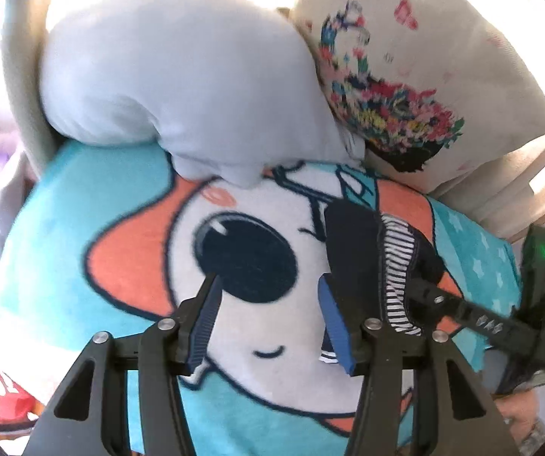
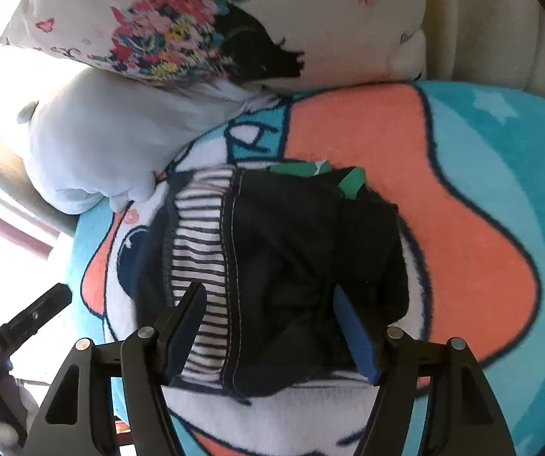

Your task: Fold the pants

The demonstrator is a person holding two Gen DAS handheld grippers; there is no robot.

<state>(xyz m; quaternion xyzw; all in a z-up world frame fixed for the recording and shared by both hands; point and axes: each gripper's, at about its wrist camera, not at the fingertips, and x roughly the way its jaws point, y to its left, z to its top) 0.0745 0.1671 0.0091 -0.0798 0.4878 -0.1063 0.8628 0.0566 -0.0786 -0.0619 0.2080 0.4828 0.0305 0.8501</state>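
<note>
The dark navy pants (image 2: 310,266) lie in a compact folded bundle on a cartoon-print blanket (image 2: 462,197), with a striped waistband (image 2: 204,250) facing left and a green tag (image 2: 352,182) at the far edge. My right gripper (image 2: 268,326) is open, its jaws spread over the near part of the bundle. In the left wrist view the pants (image 1: 352,250) lie to the right, beside the right finger of my left gripper (image 1: 268,323), which is open and empty above the blanket (image 1: 82,197). The right gripper's body (image 1: 500,326) shows there at right.
A pale grey plush pillow (image 1: 181,76) and a white floral cushion (image 1: 416,76) lean against the beige sofa back (image 2: 481,30) behind the blanket. A red printed item (image 1: 2,391) lies at the lower left.
</note>
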